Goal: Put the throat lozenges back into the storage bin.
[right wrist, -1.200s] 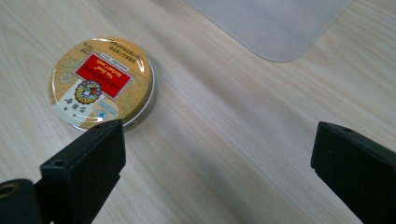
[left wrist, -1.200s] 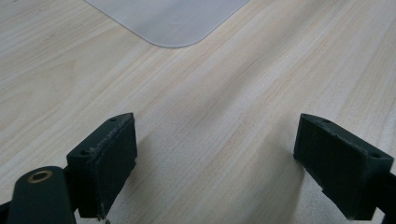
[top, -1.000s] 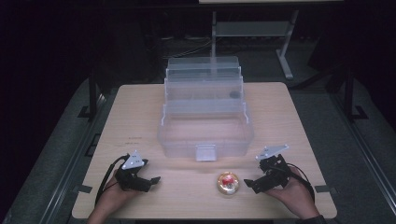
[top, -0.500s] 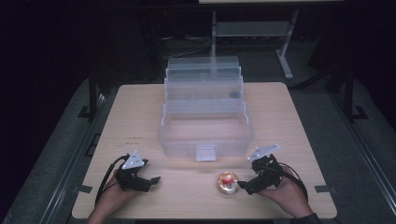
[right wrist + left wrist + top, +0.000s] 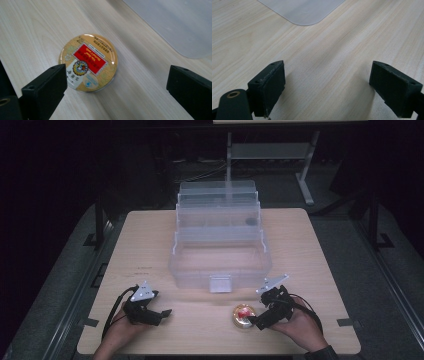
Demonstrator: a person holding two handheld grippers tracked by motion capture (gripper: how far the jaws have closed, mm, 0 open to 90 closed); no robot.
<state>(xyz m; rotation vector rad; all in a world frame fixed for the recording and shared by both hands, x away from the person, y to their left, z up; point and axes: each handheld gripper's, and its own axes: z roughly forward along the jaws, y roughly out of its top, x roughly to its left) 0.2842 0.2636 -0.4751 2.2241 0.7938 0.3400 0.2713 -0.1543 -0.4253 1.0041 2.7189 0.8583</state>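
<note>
A pale wooden table (image 5: 150,235) stands in a dark room, with grey floor around it. In the middle of the table sits a clear plastic box (image 5: 220,245) with stepped trays that rise toward the back. A small dark thing lies in one of the upper trays, too small to tell what it is.

Near the front edge, just in front of the box, lies a small round tin (image 5: 243,315). Its lid is gold with a red label (image 5: 90,58) and tiny print.

The right gripper (image 5: 257,320) has moved left since a second ago and now sits right beside the tin. In the right gripper view its jaws are spread wide. The tin lies flat on the wood between them, close to one jaw, and neither jaw squeezes it.

The left gripper (image 5: 162,312) rests in the same spot as before, at the front left of the table. Its jaws are spread wide too, with bare wood between them and a corner of the clear box ahead.
</note>
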